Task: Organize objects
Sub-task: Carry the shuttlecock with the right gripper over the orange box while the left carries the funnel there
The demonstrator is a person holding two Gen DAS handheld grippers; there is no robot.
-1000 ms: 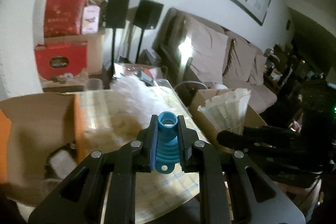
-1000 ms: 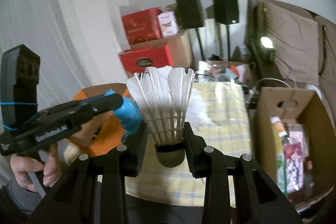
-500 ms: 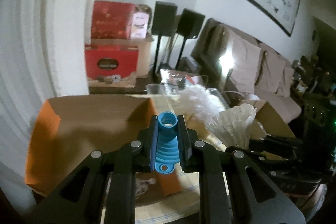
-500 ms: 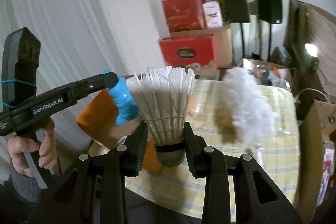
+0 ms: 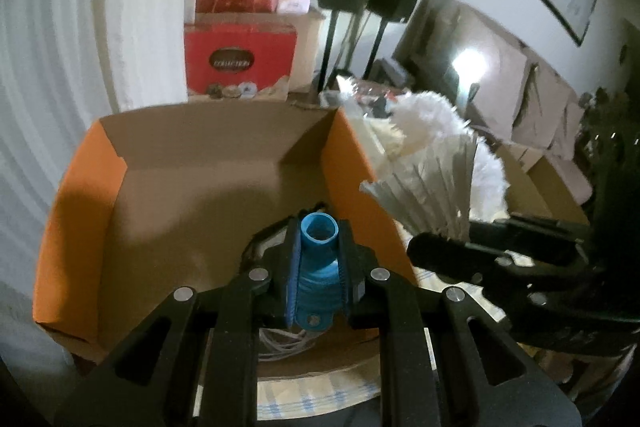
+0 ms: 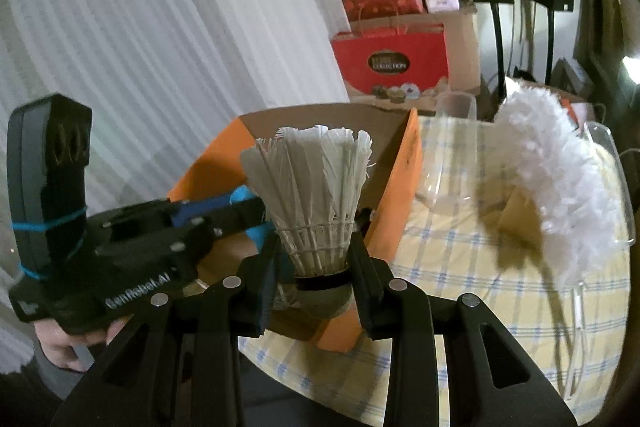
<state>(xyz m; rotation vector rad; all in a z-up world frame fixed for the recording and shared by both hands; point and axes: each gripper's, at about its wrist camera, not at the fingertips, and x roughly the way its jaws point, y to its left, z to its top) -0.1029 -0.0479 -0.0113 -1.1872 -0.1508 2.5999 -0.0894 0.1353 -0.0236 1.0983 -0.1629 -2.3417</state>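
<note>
The round table under its yellow checked cloth carries the biggest thing I care about, the orange cardboard box, open at the top with its brown inside showing. Beside it on the cloth lies a white fluffy duster, which I judge still waits its turn. My left gripper hangs over the near part of the box, its jaws clamped narrow on a blue ribbed tube piece that points mouth-forward; below it some pale cord already rests on the box floor. My right gripper sits just beside the box's near orange corner, pinching a white feather shuttlecock by its cork base, feathers upright. To drop both well, I think I should lower the left one first, since it is already over the opening, and ease its jaws apart only when the tube is close to the floor so it will not bounce out. Then I would carry the shuttlecock over the box wall, keeping the feathers clear of the other gripper and the cardboard edge, because they look fragile and would crush easily.
</note>
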